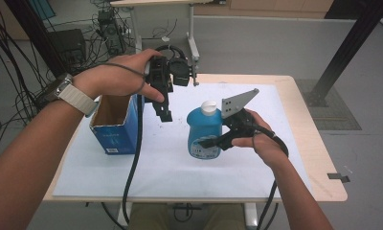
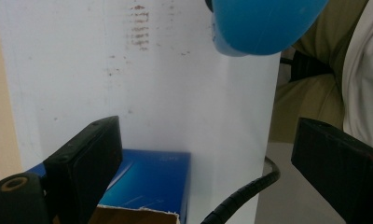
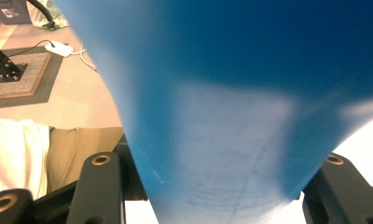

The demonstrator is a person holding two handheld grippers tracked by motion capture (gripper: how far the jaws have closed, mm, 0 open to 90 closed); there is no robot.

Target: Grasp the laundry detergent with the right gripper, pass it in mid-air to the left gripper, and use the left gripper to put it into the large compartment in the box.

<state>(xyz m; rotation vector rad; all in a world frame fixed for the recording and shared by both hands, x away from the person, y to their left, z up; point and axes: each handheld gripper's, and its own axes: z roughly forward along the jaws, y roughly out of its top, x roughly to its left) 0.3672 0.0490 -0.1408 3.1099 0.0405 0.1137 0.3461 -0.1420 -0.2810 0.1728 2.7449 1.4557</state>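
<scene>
Grip is made: my right gripper has its jaws clamped on the blue bottle, white cap up, near the middle of the worktop. Packing is left, I judge. Farther back, my left gripper hangs with jaws apart beside the open blue carton at the left edge.

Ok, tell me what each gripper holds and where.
The right gripper clamps the blue bottle across its lower body. The left gripper is open, holding nothing.
</scene>
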